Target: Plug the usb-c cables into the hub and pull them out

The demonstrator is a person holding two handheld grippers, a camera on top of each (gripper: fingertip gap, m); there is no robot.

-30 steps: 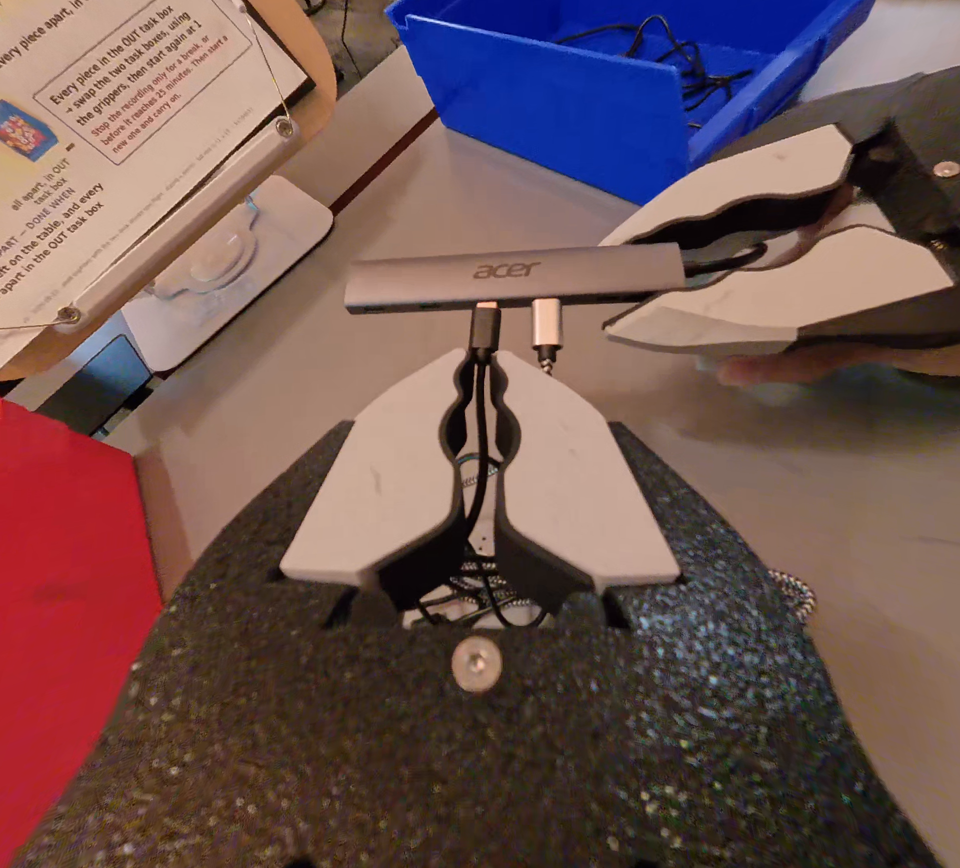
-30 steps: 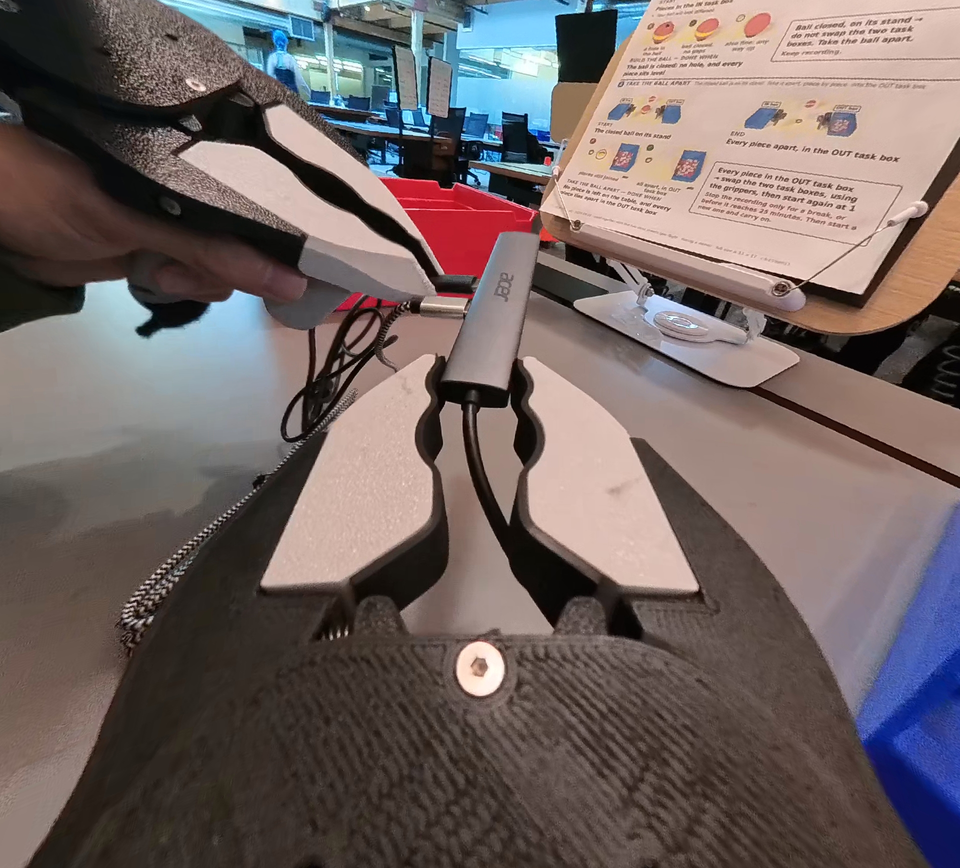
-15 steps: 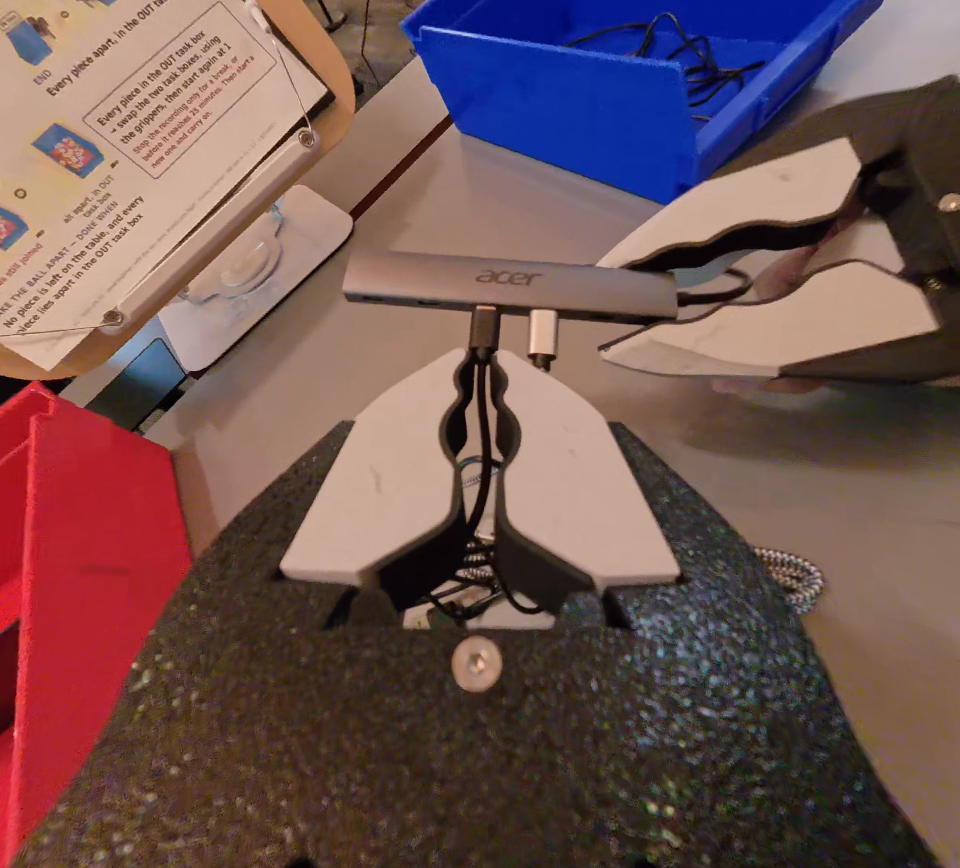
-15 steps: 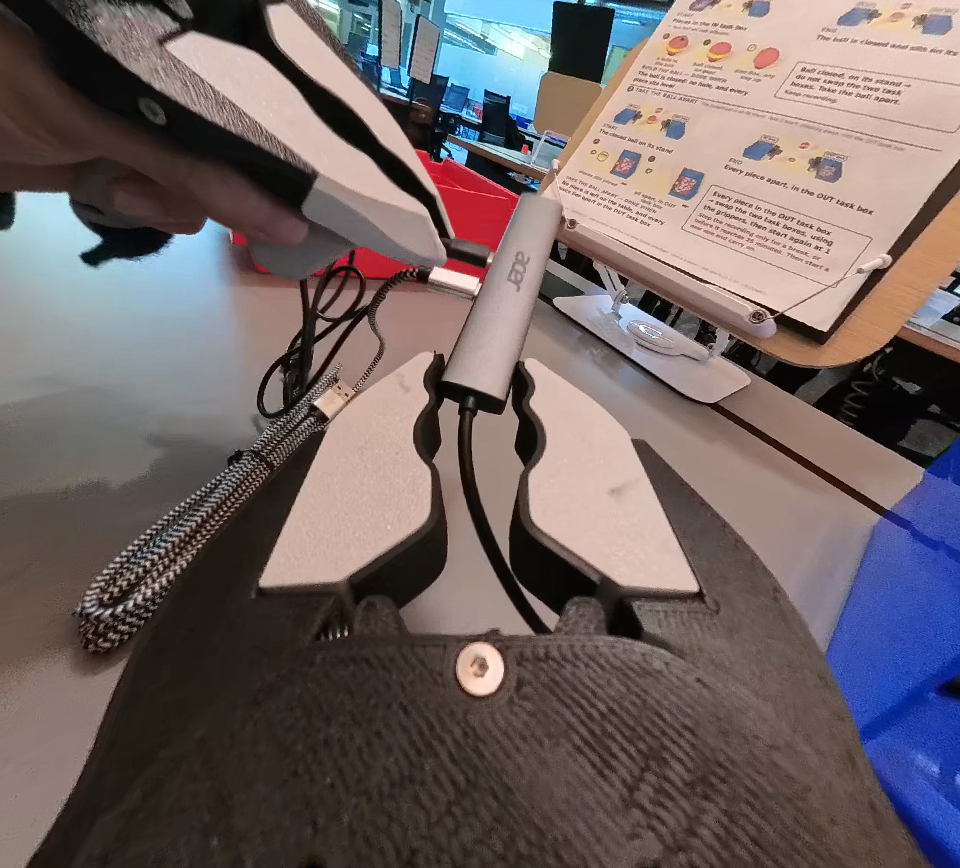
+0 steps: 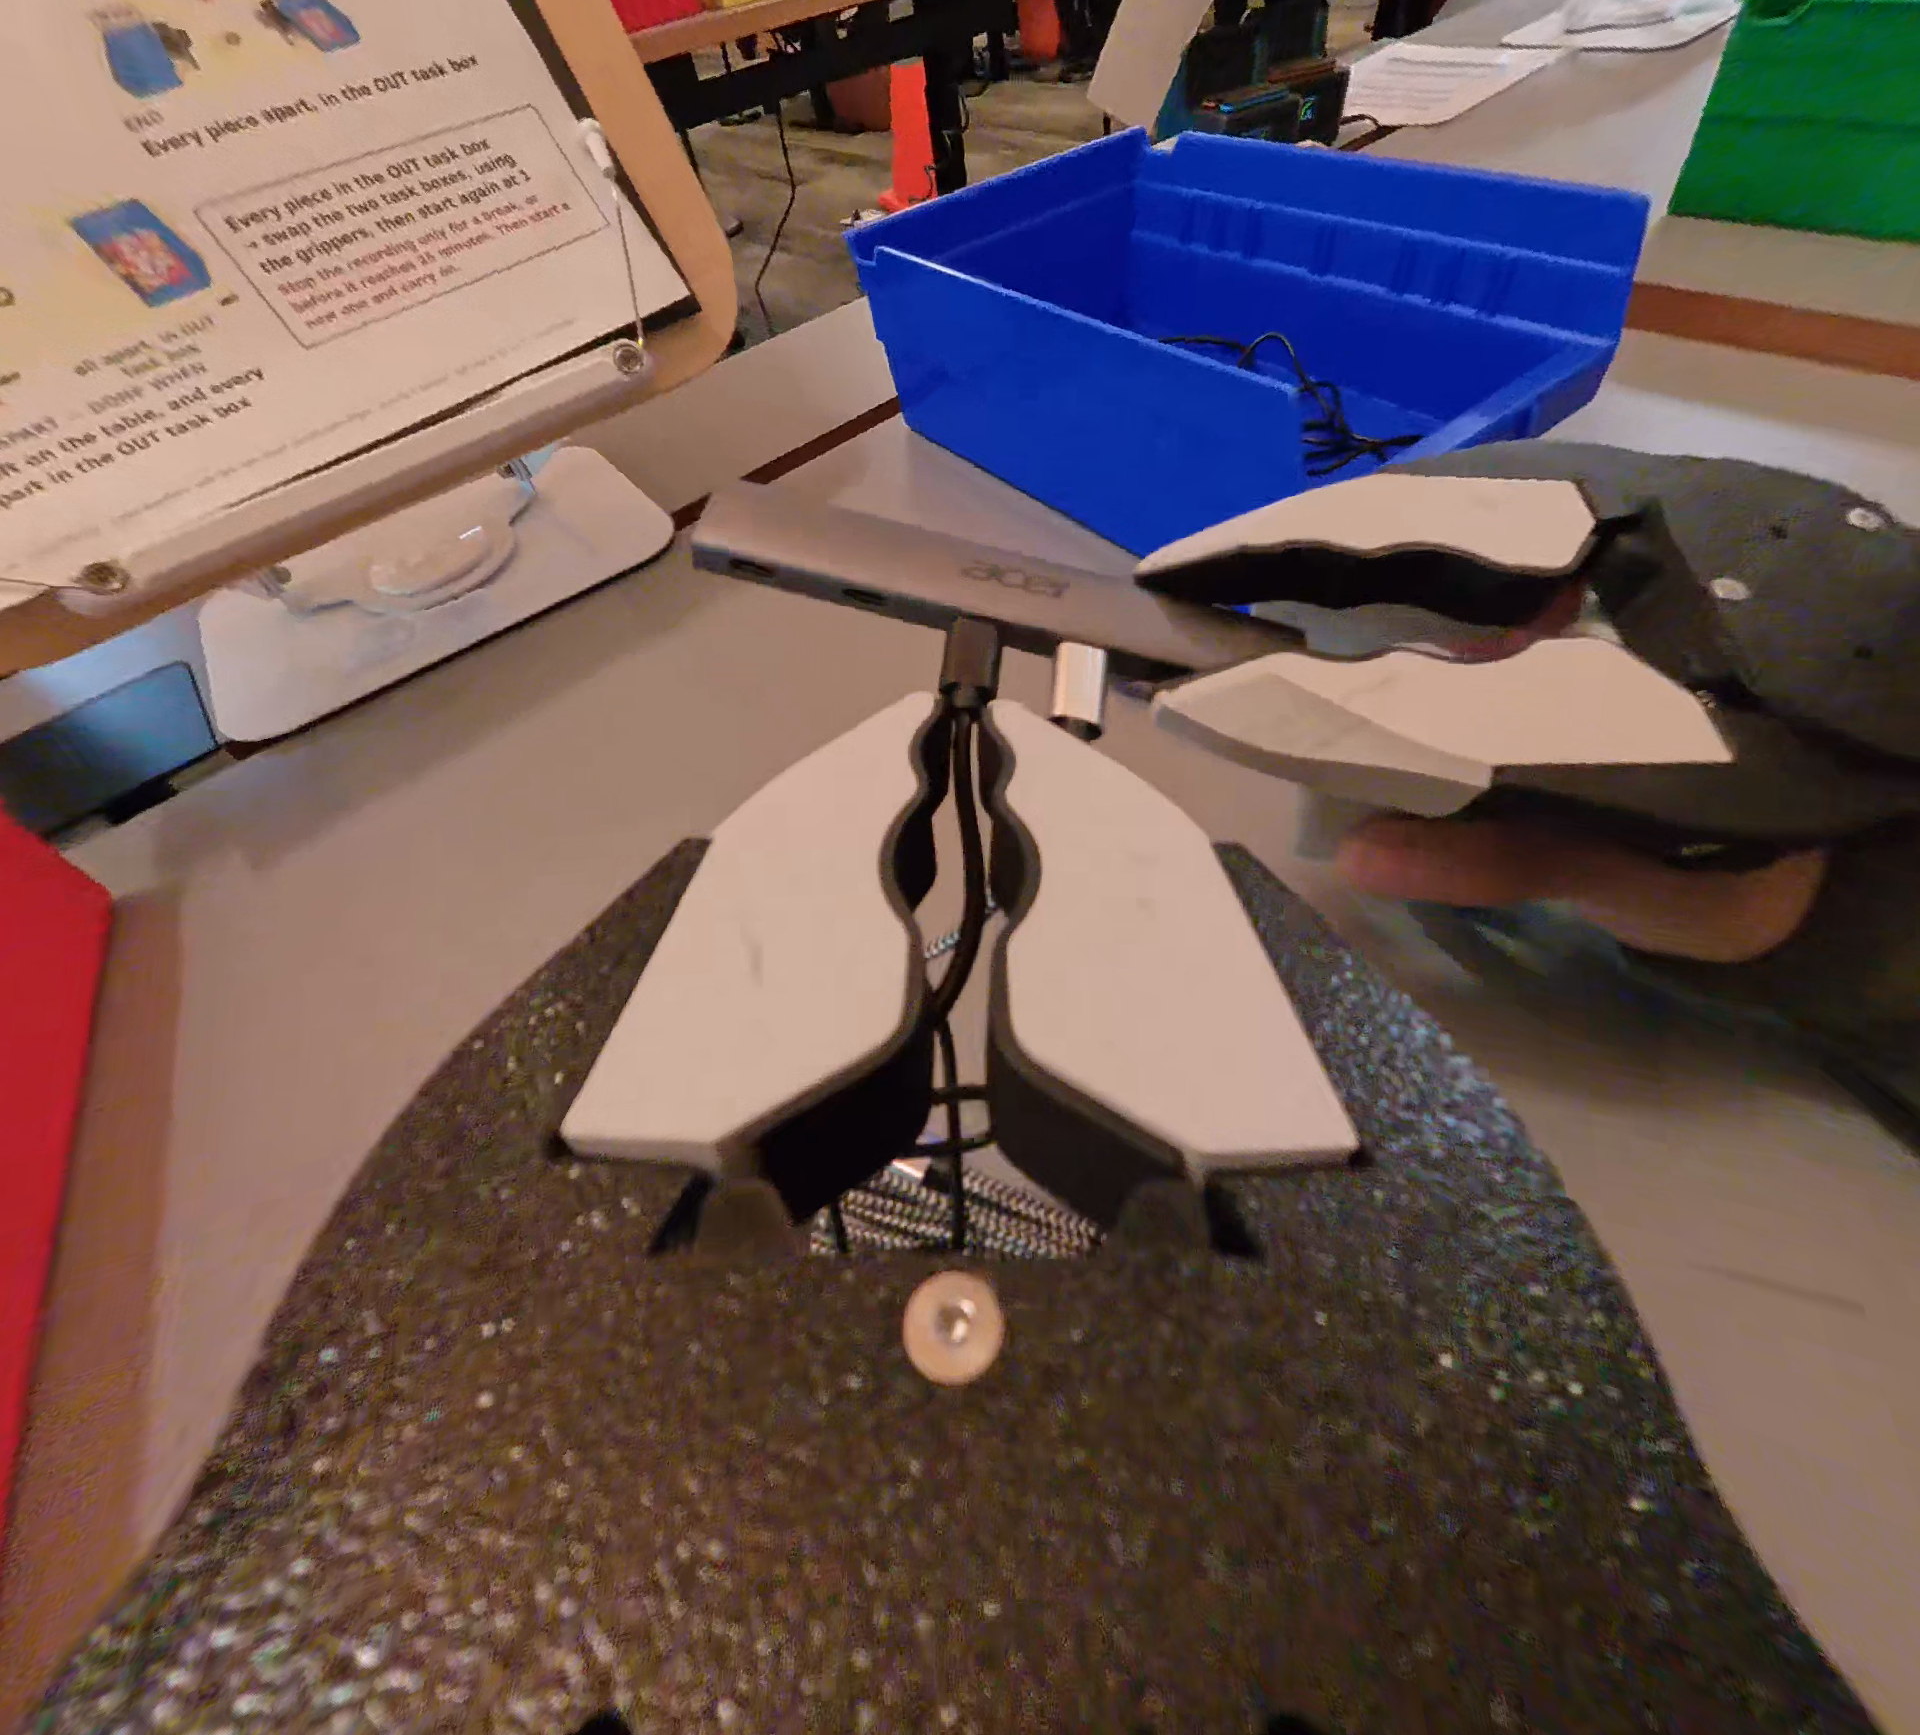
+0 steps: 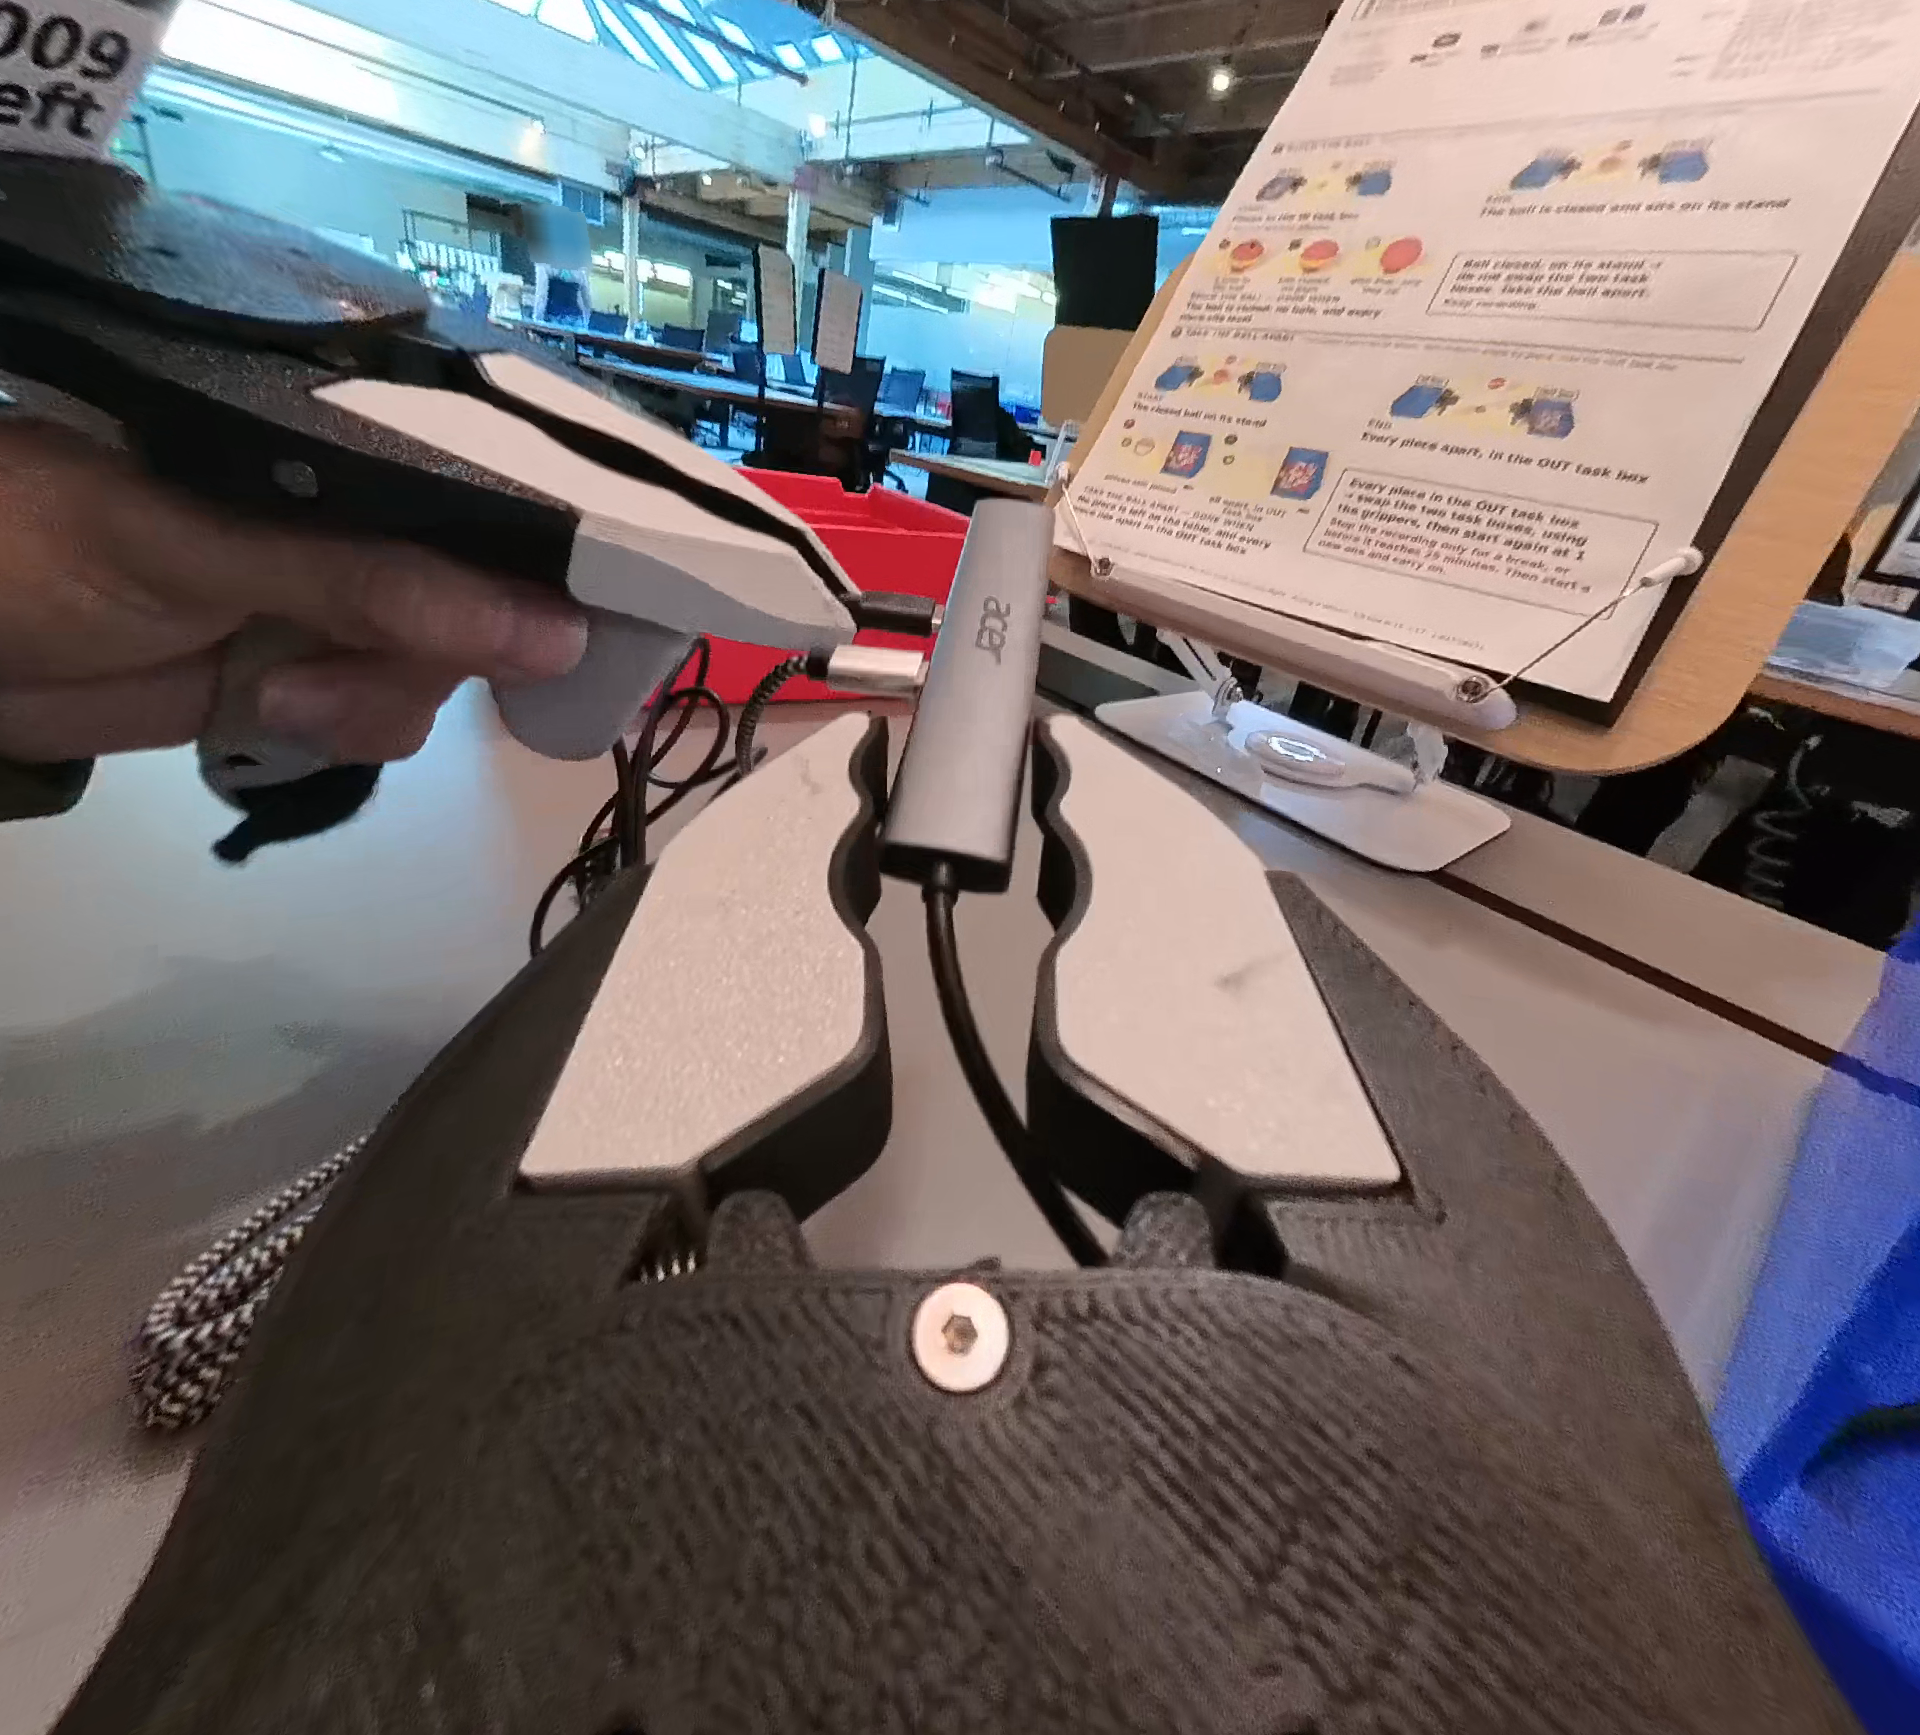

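The right tool (image 6: pixel 956 750) grips the hub (image 6: pixel 977 667); the left tool (image 5: pixel 961 719) pinches the black cable (image 5: pixel 968 662). A skewed pull could bend its plug or twist the hub loose.

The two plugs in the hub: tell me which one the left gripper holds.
The black plug, pinched at its cable by the left gripper. The silver plug beside it, nearer the right gripper, hangs free.

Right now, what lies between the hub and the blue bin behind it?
Nothing: in the left wrist view only bare grey table shows between the hub and the blue bin. The right gripper holds the hub's other end.
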